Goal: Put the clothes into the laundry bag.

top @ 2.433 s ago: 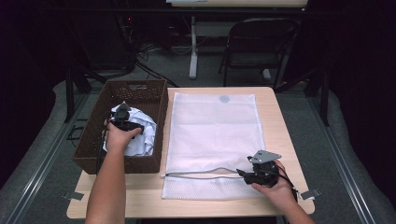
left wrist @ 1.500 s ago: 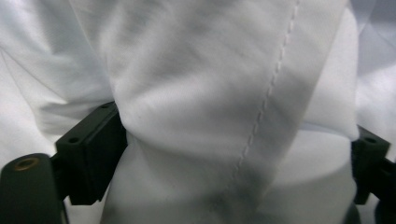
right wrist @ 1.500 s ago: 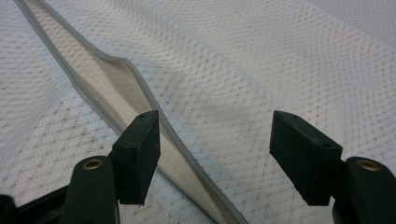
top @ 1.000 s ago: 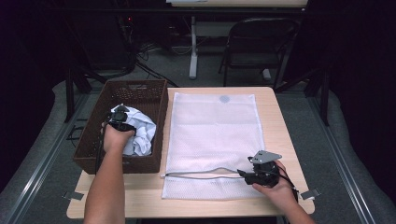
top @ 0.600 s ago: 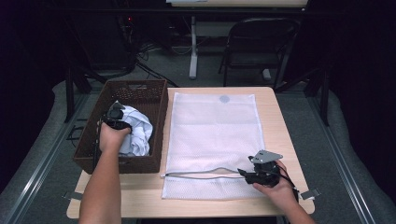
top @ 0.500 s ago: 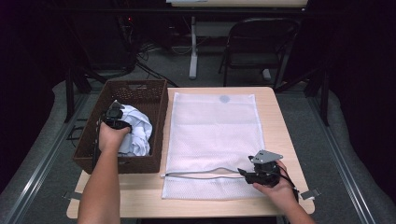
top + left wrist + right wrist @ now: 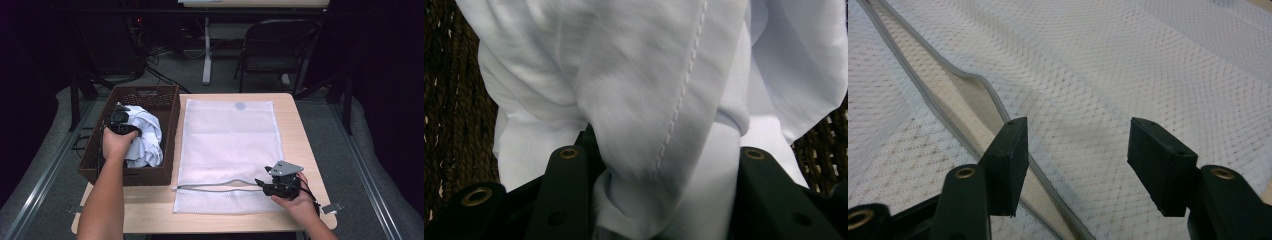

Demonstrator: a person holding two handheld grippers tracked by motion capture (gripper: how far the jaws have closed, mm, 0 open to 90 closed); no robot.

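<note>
A crumpled white cloth [image 7: 147, 136] lies in a dark brown woven basket [image 7: 169, 131] at the table's left. My left gripper [image 7: 120, 123] is inside the basket at the cloth's left side, shut on a bunched fold. In the left gripper view the cloth [image 7: 649, 75] drapes over the jaws and hides their tips. A white mesh laundry bag [image 7: 230, 132] lies flat on the table, its grey zipper edge [image 7: 215, 184] gaping near the front. My right gripper [image 7: 261, 184] rests open there; in the right gripper view its jaws [image 7: 1073, 150] straddle the zipper edge [image 7: 963, 75] with nothing clamped.
The wooden table [image 7: 300, 130] has a bare strip to the right of the bag and along its front edge. The basket's woven wall [image 7: 454, 100] stands close behind the cloth. A folding chair [image 7: 272, 47] and a table leg stand on the floor beyond.
My left gripper has shifted left and slightly farther back in the basket, drawing the white cloth along and bunching it. The right gripper has stayed at the bag's zipper.
</note>
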